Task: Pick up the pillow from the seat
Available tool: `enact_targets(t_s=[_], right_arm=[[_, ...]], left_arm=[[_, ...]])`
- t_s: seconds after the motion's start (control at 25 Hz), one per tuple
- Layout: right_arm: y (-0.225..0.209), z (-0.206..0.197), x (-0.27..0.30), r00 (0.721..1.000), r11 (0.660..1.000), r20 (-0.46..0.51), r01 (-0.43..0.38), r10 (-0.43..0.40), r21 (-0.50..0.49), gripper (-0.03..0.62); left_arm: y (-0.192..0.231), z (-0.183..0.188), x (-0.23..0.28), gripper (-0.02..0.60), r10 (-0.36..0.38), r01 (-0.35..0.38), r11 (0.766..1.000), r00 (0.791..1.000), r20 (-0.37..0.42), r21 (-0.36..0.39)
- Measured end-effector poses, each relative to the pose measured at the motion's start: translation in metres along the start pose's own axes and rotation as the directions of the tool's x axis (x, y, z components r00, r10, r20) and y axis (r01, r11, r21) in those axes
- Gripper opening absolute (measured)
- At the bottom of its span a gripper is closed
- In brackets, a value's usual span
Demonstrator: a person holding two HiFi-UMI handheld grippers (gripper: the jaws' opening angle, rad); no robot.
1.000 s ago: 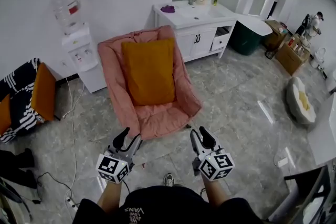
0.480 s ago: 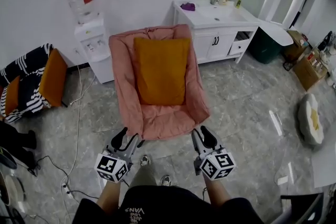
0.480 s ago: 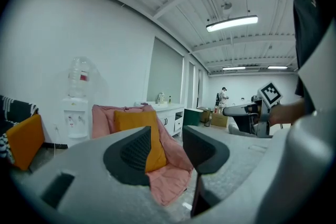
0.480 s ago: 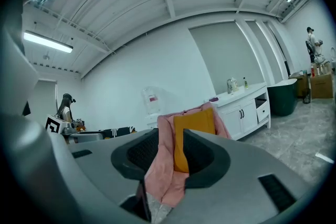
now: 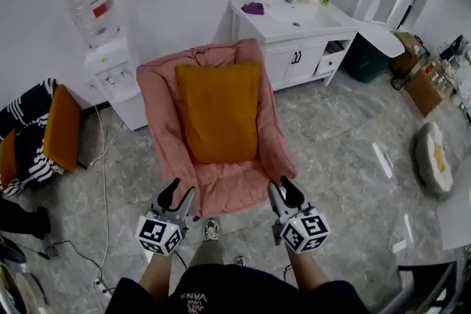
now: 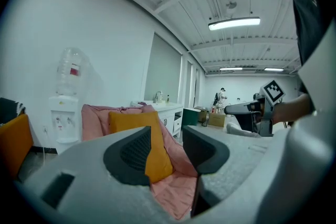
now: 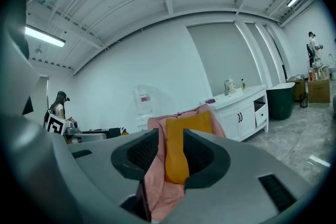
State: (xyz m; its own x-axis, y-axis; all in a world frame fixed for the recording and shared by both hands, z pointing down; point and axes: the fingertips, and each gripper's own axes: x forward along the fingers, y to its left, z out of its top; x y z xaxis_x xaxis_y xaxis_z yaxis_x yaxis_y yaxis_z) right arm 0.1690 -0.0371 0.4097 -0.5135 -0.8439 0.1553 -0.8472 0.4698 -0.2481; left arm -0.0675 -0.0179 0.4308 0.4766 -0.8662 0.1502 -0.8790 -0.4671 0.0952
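Pillow (image 5: 218,112) leans upright against the backrest of the pink chair (image 5: 246,184), on the seat. Left gripper (image 5: 179,195) and right gripper (image 5: 282,193) hover near its front edge, jaws apart, empty. Risk: a shallow pinch on soft fill slips, or snags chair fabric.

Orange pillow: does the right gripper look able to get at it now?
Probably yes, once brought closer: the right gripper is open and empty, with nothing between it and the orange pillow.
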Motion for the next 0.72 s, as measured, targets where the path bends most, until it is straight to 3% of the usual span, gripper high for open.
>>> enact_targets(t_s=[0.4, 0.72], right_arm=[[-0.016, 0.007, 0.097, 0.997, 0.997, 0.011, 0.075, -0.075, 0.009, 0.137], [-0.035, -0.003, 0.157, 0.992, 0.993, -0.012, 0.122, -0.122, -0.009, 0.137]], left_arm=[[0.09, 0.009, 0.077, 0.183, -0.051, 0.051, 0.998, 0.999, -0.008, 0.022], [0.145, -0.011, 0.124, 0.183, -0.064, 0.066, 0.997, 0.997, -0.051, 0.037]])
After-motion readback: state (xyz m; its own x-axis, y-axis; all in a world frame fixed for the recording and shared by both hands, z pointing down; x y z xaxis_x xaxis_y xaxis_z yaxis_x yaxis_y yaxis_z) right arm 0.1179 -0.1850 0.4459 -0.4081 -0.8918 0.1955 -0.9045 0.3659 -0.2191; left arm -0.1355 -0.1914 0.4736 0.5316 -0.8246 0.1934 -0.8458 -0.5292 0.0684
